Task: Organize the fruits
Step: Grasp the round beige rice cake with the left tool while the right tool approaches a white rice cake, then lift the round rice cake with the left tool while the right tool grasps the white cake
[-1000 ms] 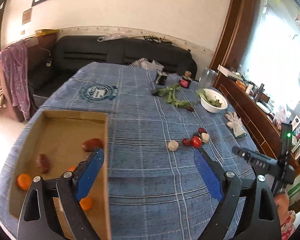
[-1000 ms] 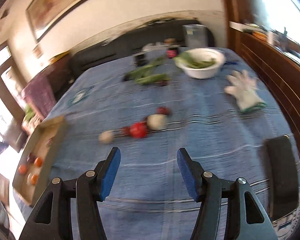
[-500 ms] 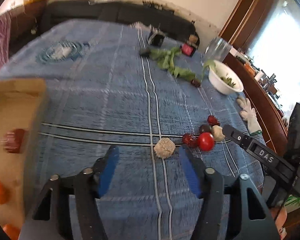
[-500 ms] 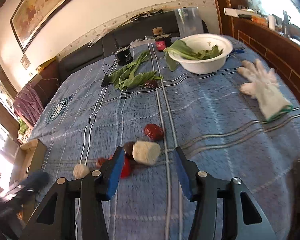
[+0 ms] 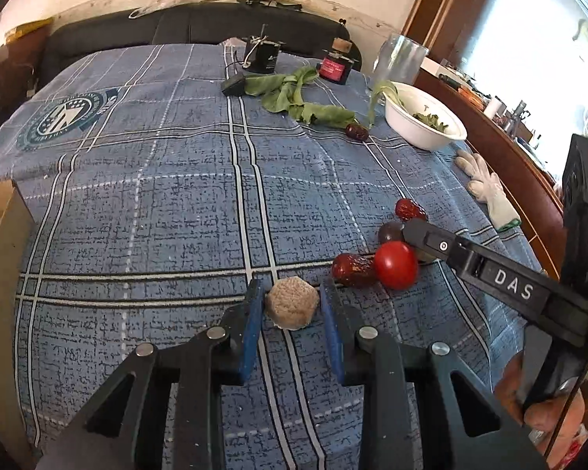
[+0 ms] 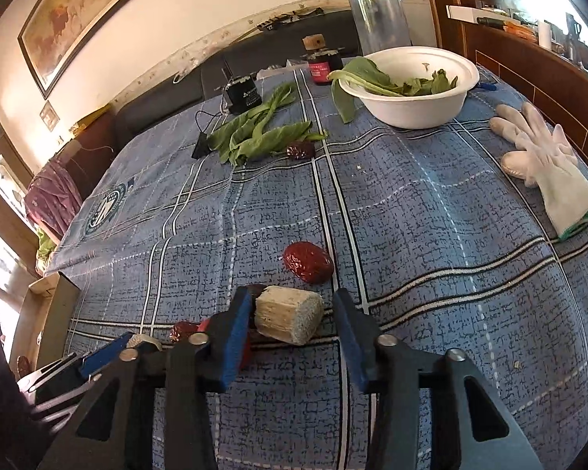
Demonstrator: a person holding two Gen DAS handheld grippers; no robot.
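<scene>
where tongs straddle, rough beige chunk

A pale cut chunk is flanked by the right gripper's open blue fingers, beside a red date.

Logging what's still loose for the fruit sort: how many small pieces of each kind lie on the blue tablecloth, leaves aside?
red dates: 3
beige chunks: 2
cherry tomato: 1
dark round fruit: 1
Total: 7
</scene>
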